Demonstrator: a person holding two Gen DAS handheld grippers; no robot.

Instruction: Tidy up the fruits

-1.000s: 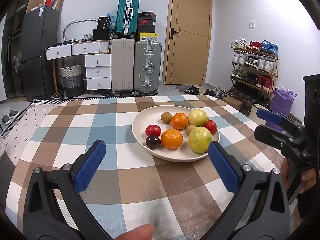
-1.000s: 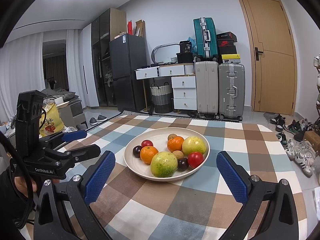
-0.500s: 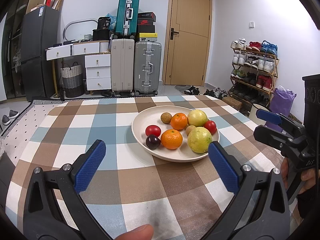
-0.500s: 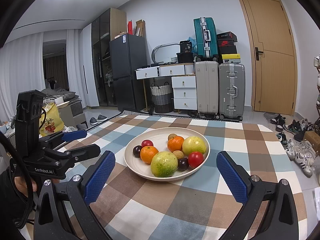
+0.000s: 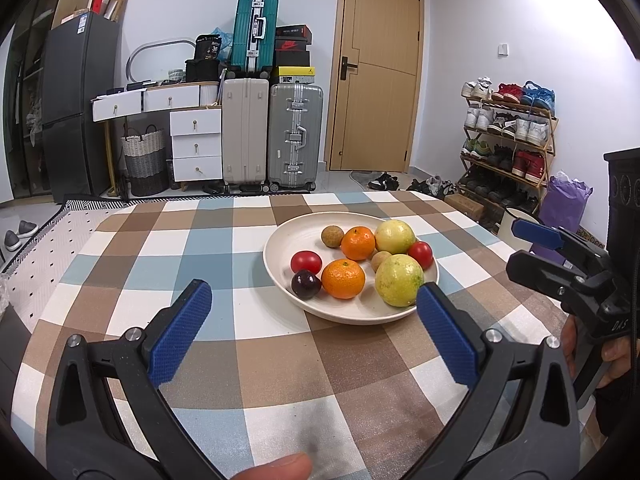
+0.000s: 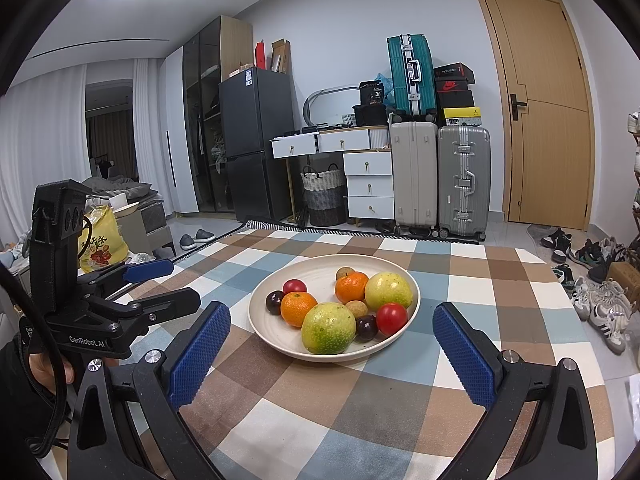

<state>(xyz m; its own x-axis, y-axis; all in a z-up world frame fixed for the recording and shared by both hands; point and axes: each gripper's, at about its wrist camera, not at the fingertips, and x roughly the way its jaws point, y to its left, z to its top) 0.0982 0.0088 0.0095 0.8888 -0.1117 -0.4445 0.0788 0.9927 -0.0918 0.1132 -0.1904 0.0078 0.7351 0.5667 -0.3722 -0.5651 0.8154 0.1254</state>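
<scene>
1. Fruit location: all visible fruit sits inside the plate (image 6: 414, 300), a shallow cream dish on the checked tablecloth (image 5: 224, 360); no fruit lies on the cloth in either view.
2. Contents: two large yellow-green fruits (image 6: 329, 328), two oranges (image 6: 298, 309), two red tomatoes (image 6: 391, 319), two dark plums (image 6: 366, 327) and two small brown fruits (image 6: 356, 307); pieces touch their neighbours in a loose cluster; the raised rim keeps round items from rolling off.
3. Left gripper (image 5: 314, 334): fingers spread wide, holding nothing; it hovers just short of the plate's near edge, aimed at the cluster; a fingertip of the person shows at the bottom edge of this view.
4. Right gripper (image 6: 332, 354): fingers likewise parted and empty; it faces the plate from the other side, near the rim; the wide gap exceeds the largest fruit, so any piece would fit between the pads.
5. Stage assessment: the arrangement fits either fruit already gathered onto the plate, or a plate awaiting sorting elsewhere; no other container appears on the table, so these views do not settle which.
6. Handling note: round, smooth fruit is likely to roll under side contact; the tomatoes and plums probably need a light squeeze.
</scene>
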